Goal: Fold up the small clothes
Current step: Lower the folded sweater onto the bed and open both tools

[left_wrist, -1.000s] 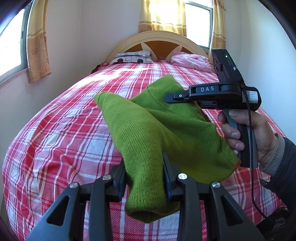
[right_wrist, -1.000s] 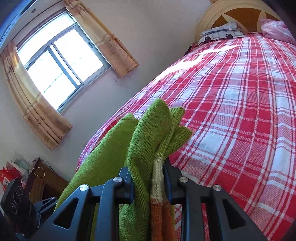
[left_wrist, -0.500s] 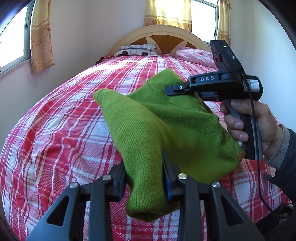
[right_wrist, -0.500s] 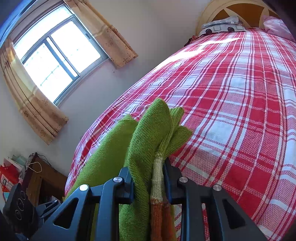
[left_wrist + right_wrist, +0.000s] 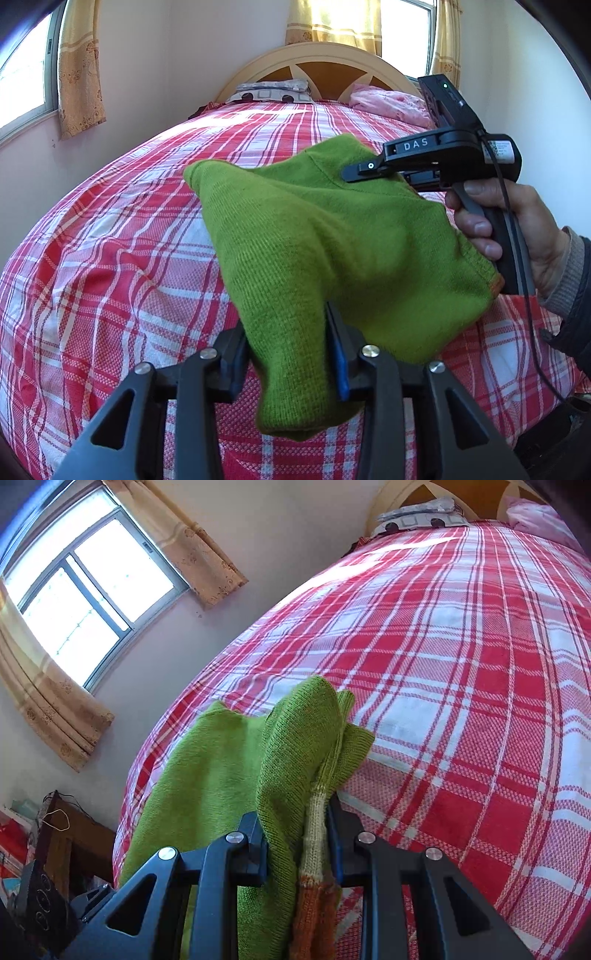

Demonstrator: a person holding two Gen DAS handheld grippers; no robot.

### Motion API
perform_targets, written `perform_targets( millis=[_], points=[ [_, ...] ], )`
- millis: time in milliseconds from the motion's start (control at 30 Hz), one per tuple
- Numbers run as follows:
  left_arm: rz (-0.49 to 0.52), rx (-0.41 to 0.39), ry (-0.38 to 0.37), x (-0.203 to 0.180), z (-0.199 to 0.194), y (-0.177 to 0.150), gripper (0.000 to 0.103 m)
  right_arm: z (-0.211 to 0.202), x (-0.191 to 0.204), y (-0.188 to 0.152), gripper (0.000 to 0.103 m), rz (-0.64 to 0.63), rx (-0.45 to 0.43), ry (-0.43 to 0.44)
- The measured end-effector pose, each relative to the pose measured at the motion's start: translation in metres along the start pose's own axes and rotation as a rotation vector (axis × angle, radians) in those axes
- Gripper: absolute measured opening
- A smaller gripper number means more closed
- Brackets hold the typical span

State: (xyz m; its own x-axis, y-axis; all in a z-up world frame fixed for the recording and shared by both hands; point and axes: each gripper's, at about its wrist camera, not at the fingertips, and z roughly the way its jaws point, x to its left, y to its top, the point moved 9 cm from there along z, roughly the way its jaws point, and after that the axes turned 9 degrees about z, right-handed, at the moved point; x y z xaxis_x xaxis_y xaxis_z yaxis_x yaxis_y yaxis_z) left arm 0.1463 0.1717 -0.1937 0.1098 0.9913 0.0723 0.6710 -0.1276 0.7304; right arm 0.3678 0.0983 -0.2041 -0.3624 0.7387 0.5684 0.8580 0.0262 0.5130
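The green knit garment (image 5: 332,236) is held in the air above the plaid bedspread (image 5: 122,236), filling the centre of the left wrist view and the lower left of the right wrist view. The left gripper (image 5: 288,347) is clamped on a bunched fold of it at the bottom centre of its frame; the right gripper (image 5: 295,834) is clamped on several stacked layers, an orange and cream ribbed band (image 5: 314,867) among them.

A slip is judged the main risk: the thick wad between the right jaws could be let go unevenly, so that one layer drops and the fold is lost. Since the cloth sags between the two grips, creases could also be set in when it is lowered.

The long axis is judged to run from lower centre to upper right in the left wrist view, between the grips. Which end is the neck cannot be told.
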Motion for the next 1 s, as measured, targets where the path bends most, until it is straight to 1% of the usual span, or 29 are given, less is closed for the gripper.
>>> perform_targets(
  millis=[33, 100, 200, 233, 300, 333, 367, 400, 433, 467, 500, 533, 567, 633, 667, 733, 767, 833, 867, 900, 933, 1000],
  points=[
    [0.006, 0.004, 0.003, 0.000, 0.001, -0.002, 0.045, 0.000, 0.000, 0.000, 0.026, 0.000, 0.000, -0.002],
    [0.010, 0.006, 0.006, 0.000, 0.001, -0.004, 0.049, 0.000, -0.001, -0.001, 0.026, -0.007, -0.001, -0.014],
    [0.019, 0.009, 0.014, 0.000, -0.003, -0.003, 0.053, 0.001, -0.004, -0.003, 0.029, -0.023, -0.003, -0.059],
    [0.033, 0.015, 0.020, -0.001, -0.006, -0.002, 0.053, 0.000, -0.005, -0.003, 0.029, -0.021, -0.006, -0.061],
    [0.085, 0.015, 0.046, -0.004, -0.015, 0.000, 0.056, -0.007, -0.008, -0.003, 0.033, -0.008, -0.019, -0.069],
    [0.115, -0.003, 0.065, -0.005, -0.022, 0.003, 0.056, -0.014, -0.010, -0.001, 0.037, 0.000, -0.035, -0.077],
    [0.147, -0.033, 0.089, -0.005, -0.034, 0.008, 0.057, -0.023, -0.011, 0.000, 0.037, 0.002, -0.060, -0.080],
    [0.166, -0.057, 0.106, -0.004, -0.043, 0.013, 0.062, -0.033, -0.009, 0.002, 0.037, 0.001, -0.081, -0.080],
    [0.166, -0.079, 0.115, -0.002, -0.051, 0.017, 0.070, -0.043, -0.007, 0.003, 0.037, -0.004, -0.106, -0.079],
    [0.142, -0.109, 0.121, 0.004, -0.060, 0.024, 0.076, -0.053, -0.003, 0.003, 0.037, -0.012, -0.128, -0.074],
    [0.110, -0.130, 0.130, 0.010, -0.066, 0.030, 0.086, -0.064, 0.006, 0.001, 0.037, -0.025, -0.148, -0.053],
    [0.075, -0.151, 0.139, 0.018, -0.069, 0.035, 0.090, -0.072, 0.015, 0.000, 0.037, -0.038, -0.160, -0.024],
    [0.034, -0.165, 0.146, 0.027, -0.069, 0.041, 0.090, -0.080, 0.026, -0.003, 0.037, -0.054, -0.166, 0.007],
    [-0.012, -0.152, 0.178, 0.040, -0.058, 0.045, 0.090, -0.085, 0.049, -0.017, 0.039, -0.087, -0.144, 0.076],
    [-0.025, -0.138, 0.200, 0.044, -0.049, 0.045, 0.090, -0.084, 0.059, -0.027, 0.041, -0.098, -0.112, 0.117],
    [-0.045, -0.108, 0.241, 0.055, -0.029, 0.044, 0.090, -0.077, 0.069, -0.045, 0.042, -0.107, -0.057, 0.161],
    [-0.056, -0.070, 0.265, 0.060, -0.019, 0.037, 0.090, -0.072, 0.069, -0.054, 0.042, -0.115, -0.033, 0.158],
    [-0.067, -0.021, 0.254, 0.061, -0.004, 0.027, 0.090, -0.055, 0.053, -0.067, 0.042, -0.101, 0.002, 0.067],
    [-0.068, -0.001, 0.260, 0.062, 0.002, 0.021, 0.090, -0.045, 0.043, -0.073, 0.042, -0.066, 0.041, 0.049],
    [-0.061, 0.003, 0.263, 0.062, 0.005, 0.017, 0.091, -0.037, 0.035, -0.078, 0.042, -0.030, 0.067, 0.066],
    [-0.055, -0.001, 0.267, 0.062, 0.005, 0.015, 0.094, -0.036, 0.034, -0.078, 0.042, -0.027, 0.053, 0.079],
    [-0.062, -0.004, 0.284, 0.066, 0.008, 0.010, 0.099, -0.034, 0.035, -0.079, 0.042, -0.059, 0.032, 0.065]
  ],
)
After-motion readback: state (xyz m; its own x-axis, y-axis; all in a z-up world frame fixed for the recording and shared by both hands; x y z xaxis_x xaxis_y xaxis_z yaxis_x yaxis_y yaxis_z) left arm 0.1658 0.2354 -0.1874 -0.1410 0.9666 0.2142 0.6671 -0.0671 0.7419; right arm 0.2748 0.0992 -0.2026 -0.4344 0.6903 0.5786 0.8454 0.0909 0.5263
